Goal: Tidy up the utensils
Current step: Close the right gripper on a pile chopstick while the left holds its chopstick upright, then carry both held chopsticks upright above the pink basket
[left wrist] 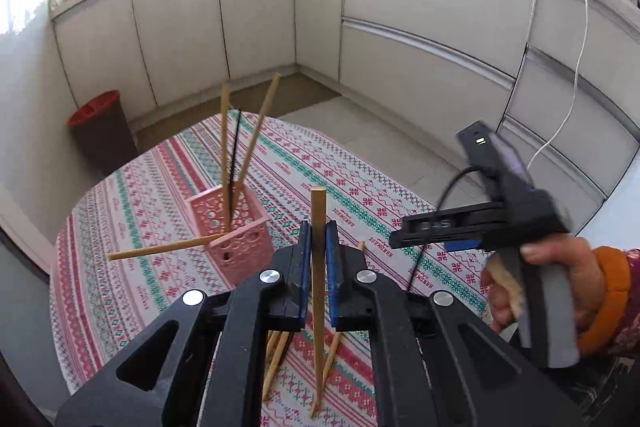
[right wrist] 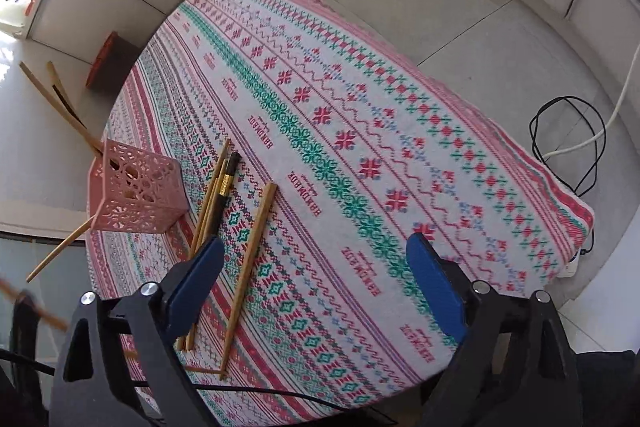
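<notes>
My left gripper [left wrist: 319, 251] is shut on a wooden chopstick [left wrist: 319, 227] that stands upright between the blue pads, above the table. A pink perforated holder [left wrist: 236, 239] stands on the table ahead and to the left, with two wooden chopsticks and a black one in it; another wooden chopstick [left wrist: 160, 249] pokes out through its side. The holder also shows in the right wrist view [right wrist: 136, 193]. My right gripper [right wrist: 316, 291] is open and empty above the table. Several loose chopsticks [right wrist: 218, 203] lie on the cloth, one wooden chopstick [right wrist: 250, 267] apart.
The round table has a patterned red, green and white cloth [right wrist: 360, 155]. A brown bin with a red rim [left wrist: 102, 131] stands on the floor beyond. White kitchen cabinets [left wrist: 400, 27] run behind. Black and white cables [right wrist: 568, 143] lie on the floor by the table's right edge.
</notes>
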Demonstrator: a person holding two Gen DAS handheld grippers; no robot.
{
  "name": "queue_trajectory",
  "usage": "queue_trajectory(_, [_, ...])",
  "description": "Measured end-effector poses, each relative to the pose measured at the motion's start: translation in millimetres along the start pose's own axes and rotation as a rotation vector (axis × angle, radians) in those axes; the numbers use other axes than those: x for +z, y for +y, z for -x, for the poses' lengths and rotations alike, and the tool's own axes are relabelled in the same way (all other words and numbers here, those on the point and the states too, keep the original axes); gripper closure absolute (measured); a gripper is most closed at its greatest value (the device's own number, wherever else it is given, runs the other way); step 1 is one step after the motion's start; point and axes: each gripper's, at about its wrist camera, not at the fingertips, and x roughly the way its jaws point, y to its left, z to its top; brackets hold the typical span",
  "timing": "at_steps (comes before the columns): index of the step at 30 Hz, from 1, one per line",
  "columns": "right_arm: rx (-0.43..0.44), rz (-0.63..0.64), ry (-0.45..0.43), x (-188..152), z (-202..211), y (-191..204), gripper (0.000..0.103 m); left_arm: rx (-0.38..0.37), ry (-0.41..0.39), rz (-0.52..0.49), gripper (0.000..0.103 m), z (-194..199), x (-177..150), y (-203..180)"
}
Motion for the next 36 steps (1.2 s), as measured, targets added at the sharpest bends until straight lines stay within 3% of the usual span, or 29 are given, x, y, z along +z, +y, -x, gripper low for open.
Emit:
queue_trajectory(3, [-0.032,-0.042,0.061,5,-25,14,0.029,0.02,-0.06,-0.004,0.097,34,-4,1])
queue_trajectory(7, [-0.094,-0.073,0.067,5,-42,33,0.034,0.04,-0.125,0.028,0.097,66,-9,5])
queue_trajectory(9, [-0.128,-0.08,0.093,3,-53,41,0.046,0.061,-0.144,0.04,0.097,78,-9,8])
queue_trajectory(13, [-0.205,-0.095,0.086,4,-62,52,0.056,0.093,-0.171,0.076,0.097,95,-5,16])
queue_trajectory(15, [-0.24,-0.117,0.07,7,-61,52,0.083,0.107,-0.175,0.092,0.097,103,-2,17])
queue_trajectory(17, [-0.249,-0.125,0.058,10,-61,49,0.092,0.12,-0.176,0.106,0.097,106,-1,20])
queue_trajectory(21, [-0.212,-0.117,0.042,16,-54,33,0.095,0.137,-0.169,0.11,0.097,110,-1,20])
queue_trajectory(27, [-0.099,-0.1,-0.095,24,-1,-4,0.095,0.152,-0.151,0.117,0.097,108,-2,19])
queue_trajectory(29, [-0.046,-0.057,-0.158,21,22,-7,0.095,0.16,-0.138,0.121,0.097,106,-1,18])
queue_trajectory(33, [-0.011,0.088,-0.306,5,76,4,0.095,0.16,-0.127,0.133,0.097,102,0,15])
queue_trajectory(36, [0.009,0.182,-0.367,-14,104,14,0.095,0.149,-0.121,0.146,0.097,100,2,15])
